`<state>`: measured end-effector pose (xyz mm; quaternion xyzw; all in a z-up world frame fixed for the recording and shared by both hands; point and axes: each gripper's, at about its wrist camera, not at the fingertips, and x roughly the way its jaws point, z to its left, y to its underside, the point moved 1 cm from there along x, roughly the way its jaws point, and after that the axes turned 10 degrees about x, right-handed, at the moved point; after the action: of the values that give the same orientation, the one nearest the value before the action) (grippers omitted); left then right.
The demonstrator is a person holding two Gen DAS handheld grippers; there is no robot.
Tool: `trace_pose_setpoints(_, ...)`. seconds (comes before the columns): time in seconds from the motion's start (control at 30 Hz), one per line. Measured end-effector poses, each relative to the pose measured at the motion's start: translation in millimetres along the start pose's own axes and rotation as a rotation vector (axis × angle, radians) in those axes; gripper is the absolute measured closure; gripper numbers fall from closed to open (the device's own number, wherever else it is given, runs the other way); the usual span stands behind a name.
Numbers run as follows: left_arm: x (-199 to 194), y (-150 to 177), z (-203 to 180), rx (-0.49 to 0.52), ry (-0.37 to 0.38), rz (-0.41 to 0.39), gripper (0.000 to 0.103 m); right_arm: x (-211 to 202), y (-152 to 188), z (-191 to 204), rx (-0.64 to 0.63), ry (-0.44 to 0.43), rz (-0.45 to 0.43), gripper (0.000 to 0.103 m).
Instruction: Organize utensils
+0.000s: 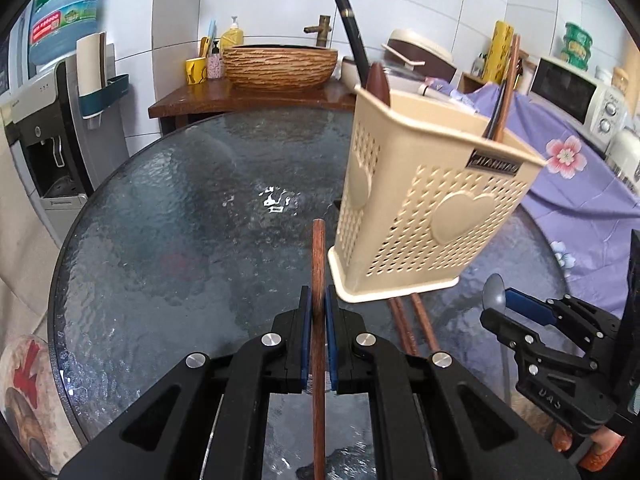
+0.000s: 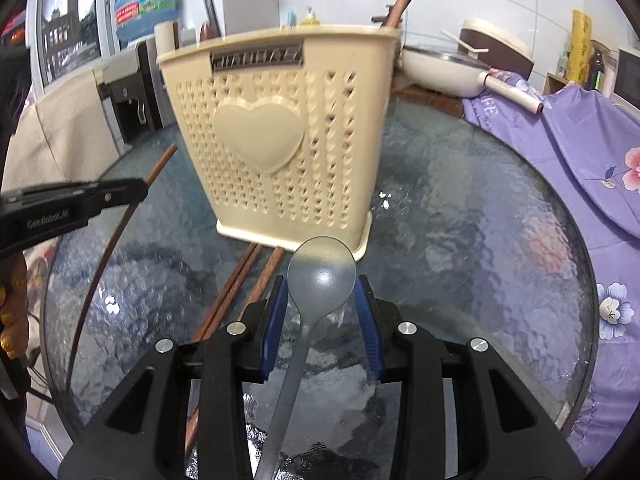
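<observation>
The beige utensil holder point(image 1: 424, 208), perforated and with a raised heart on each visible face, stands on the round glass table point(image 1: 168, 232); everything below is placed against it. Dark utensils and wooden chopsticks rise from its open top.

Just in front of its near left corner, the left gripper point(image 1: 319, 304) is clamped narrow on 1 wooden chopstick point(image 1: 318, 264). The stick runs straight along the line of the 2 blue pads point(image 1: 306, 320), its tip reaching past them beside the holder's base, its other end running back under the camera. In the right wrist view the same gripper point(image 2: 142, 190) sits left of the holder with the chopstick point(image 2: 160, 168) slanting through it.

In front of the holder's near right corner, the right gripper point(image 2: 322, 292) holds a grey spoon point(image 2: 322, 268). The bowl sits between the 2 blue pads point(image 2: 276, 320), which press on its sides, and the handle runs back under the camera. The bowl's front edge lies just short of the holder's base rim.

3 loose chopsticks point(image 2: 240, 284) lie on the glass, running from under the holder's front edge toward the grippers.

Right of the holder, a purple flowered cloth point(image 2: 560, 152) hangs well apart from it.
</observation>
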<state>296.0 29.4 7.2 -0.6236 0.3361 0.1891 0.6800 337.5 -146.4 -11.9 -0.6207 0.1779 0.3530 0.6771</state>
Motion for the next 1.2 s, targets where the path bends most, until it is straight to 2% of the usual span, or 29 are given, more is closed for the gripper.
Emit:
trace_pose_setpoints(0.33,-48.1,-8.0,-4.6,-0.006,0.033,-0.111,0.096,-42.3,-15.8,-6.1,0.022,-0.05,-0.124,0.068)
trace_pose_setpoints(0.6,-88.5,-12.6,-10.1,0.009,0.043,-0.205,0.096,-69.1,-16.0,-0.1,0.007,-0.076,-0.167,0.068)
trace_pose_setpoints(0.63,-92.7,-12.8,-11.0,0.011,0.045,-0.216,0.096,-70.5,-15.9,1.1,0.001,-0.078,-0.168,0.1)
trace_pose_setpoints(0.87,-94.8,-10.9,-10.3,0.008,0.034,-0.224,0.096,-60.7,-11.7,2.1,0.006,-0.087,-0.128,0.101)
trace_pose_setpoints(1.2,-94.0,-10.5,-7.9,-0.001,0.031,-0.228,0.096,-22.2,-3.4,2.4,0.028,-0.108,-0.005,0.097)
